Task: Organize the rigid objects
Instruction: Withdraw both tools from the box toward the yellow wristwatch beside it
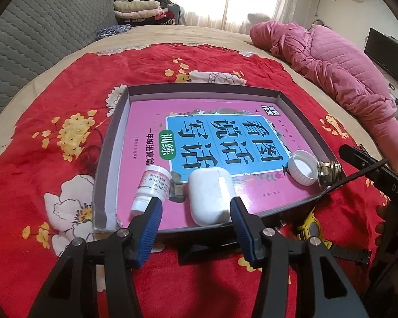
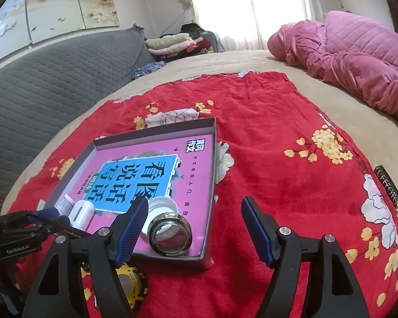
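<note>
A shallow grey box tray point(image 1: 111, 164) point(image 2: 211, 175) lies on a red floral cloth, with a pink book flat inside. In it lie a white pill bottle point(image 1: 152, 188) point(image 2: 65, 204), a white earbud case point(image 1: 209, 196) point(image 2: 82, 213), a white ribbed cap point(image 1: 303, 167) point(image 2: 163, 208) and a small glass jar point(image 1: 329, 172) point(image 2: 170, 237). My left gripper point(image 1: 196, 208) is open, its fingers either side of the case's near end. My right gripper point(image 2: 195, 212) is open above the tray's near right corner, beside the jar. It also shows in the left wrist view point(image 1: 363, 164).
A yellow tape measure point(image 1: 311, 228) point(image 2: 130, 286) lies on the cloth just outside the tray's near edge. A dark labelled tube point(image 2: 388, 190) lies at the cloth's right edge. A pink quilted coat point(image 1: 331, 79) point(image 2: 358, 53) lies on the bed to the right. A grey padded headboard stands left.
</note>
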`<state>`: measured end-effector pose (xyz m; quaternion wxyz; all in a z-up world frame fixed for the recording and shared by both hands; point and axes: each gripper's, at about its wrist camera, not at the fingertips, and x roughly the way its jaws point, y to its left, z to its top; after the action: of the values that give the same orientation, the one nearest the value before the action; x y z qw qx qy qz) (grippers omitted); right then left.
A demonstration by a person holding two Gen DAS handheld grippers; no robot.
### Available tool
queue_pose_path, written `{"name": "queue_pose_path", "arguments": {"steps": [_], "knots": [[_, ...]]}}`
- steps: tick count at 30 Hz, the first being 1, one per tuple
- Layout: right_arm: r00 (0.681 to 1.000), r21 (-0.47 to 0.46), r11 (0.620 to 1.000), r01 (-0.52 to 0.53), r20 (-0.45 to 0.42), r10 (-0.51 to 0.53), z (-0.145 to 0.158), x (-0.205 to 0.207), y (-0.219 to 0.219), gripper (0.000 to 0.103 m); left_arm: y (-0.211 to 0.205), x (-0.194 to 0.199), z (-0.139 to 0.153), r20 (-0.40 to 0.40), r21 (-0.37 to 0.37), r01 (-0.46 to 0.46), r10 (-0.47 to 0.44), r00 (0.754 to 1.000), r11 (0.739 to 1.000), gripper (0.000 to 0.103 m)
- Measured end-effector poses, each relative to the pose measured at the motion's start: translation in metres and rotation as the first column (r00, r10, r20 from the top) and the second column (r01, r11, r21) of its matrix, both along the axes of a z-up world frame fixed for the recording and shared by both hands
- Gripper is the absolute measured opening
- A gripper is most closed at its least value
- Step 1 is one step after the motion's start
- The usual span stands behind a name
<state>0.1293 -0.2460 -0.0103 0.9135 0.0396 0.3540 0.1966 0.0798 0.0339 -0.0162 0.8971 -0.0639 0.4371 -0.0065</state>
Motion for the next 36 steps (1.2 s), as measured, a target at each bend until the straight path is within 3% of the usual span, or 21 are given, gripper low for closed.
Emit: {"name": "queue_pose_path", "arguments": {"steps": [22, 36], "knots": [[0.996, 0.069, 0.996, -0.063, 0.072, 0.058, 0.02, -0.017, 0.001, 0.075, 0.007, -0.022, 0.027, 0.041, -0.016, -0.005, 0.006, 0.999, 1.0, 0.053], [0.996, 0.088, 0.996, 0.01, 0.088, -0.017, 0.031, -0.031, -0.019, 0.075, 0.004, -0.029, 0.04, 0.066, -0.023, 0.007, -0.006, 0.998, 1.0, 0.053]]}}
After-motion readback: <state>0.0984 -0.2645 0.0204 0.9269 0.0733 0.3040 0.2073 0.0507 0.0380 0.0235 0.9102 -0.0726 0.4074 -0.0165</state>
